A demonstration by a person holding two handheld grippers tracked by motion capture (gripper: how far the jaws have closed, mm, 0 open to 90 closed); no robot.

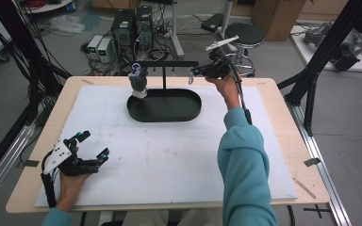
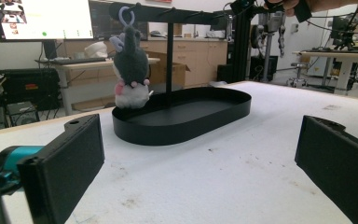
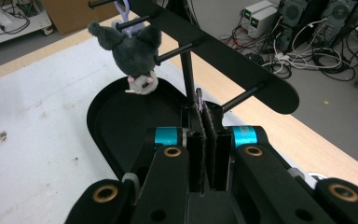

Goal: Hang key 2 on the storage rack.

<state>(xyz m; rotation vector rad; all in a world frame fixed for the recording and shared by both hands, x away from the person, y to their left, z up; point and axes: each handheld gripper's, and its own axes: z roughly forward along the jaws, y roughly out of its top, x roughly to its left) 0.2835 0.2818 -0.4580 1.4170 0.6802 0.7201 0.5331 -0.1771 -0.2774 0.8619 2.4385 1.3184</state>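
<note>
Right gripper (image 3: 204, 122) up at the right end of the black crossbar (image 3: 242, 65), fingers (image 3: 196, 140) pressed together on a thin metal clasp or ring (image 3: 198, 99) — too small to make out further. Left gripper (image 1: 92, 147) low near the counter's front left corner, fingers (image 2: 60, 163) spread wide, holding nothing. Grey plush mouse (image 2: 129, 65) hanging by a pale loop from a peg at the bar's left end, its feet just above the rim of the oval black tray (image 2: 200, 119). No readable writing anywhere. White, lightly stained mat (image 1: 169, 160) over the wooden counter (image 1: 283, 127) — broad bare stretch between tray and left gripper. Beyond the far edge: a stool (image 1: 245, 35), power units and tangled cables on grey floor.
</note>
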